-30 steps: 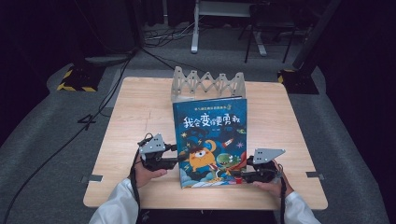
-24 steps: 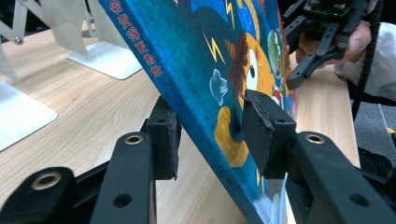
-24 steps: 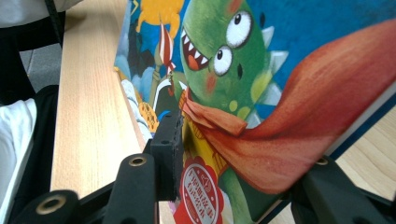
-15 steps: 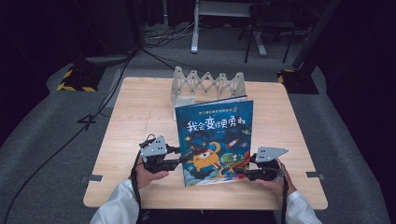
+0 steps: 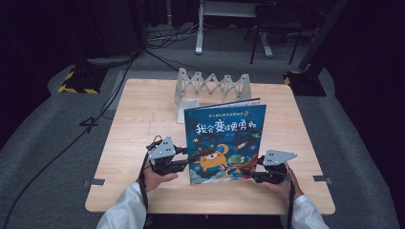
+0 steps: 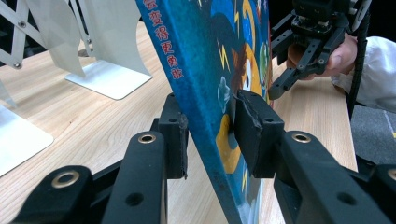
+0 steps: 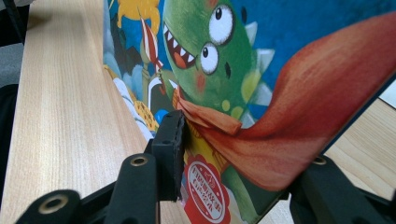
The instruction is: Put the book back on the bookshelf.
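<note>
High view: each hand-held gripper, left and right, clamps the tilted picture book.

Wooden table, white folding rack, book upright

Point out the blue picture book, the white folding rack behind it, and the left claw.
Blue picture book with cartoon monster cover (image 5: 224, 138), high view, middle of front cover.
White accordion-style folding rack (image 5: 210, 87), high view, zigzag lattice.
Left claw (image 6: 208, 135), left gripper view, midway between fingertips, at the book's spine edge.
</note>
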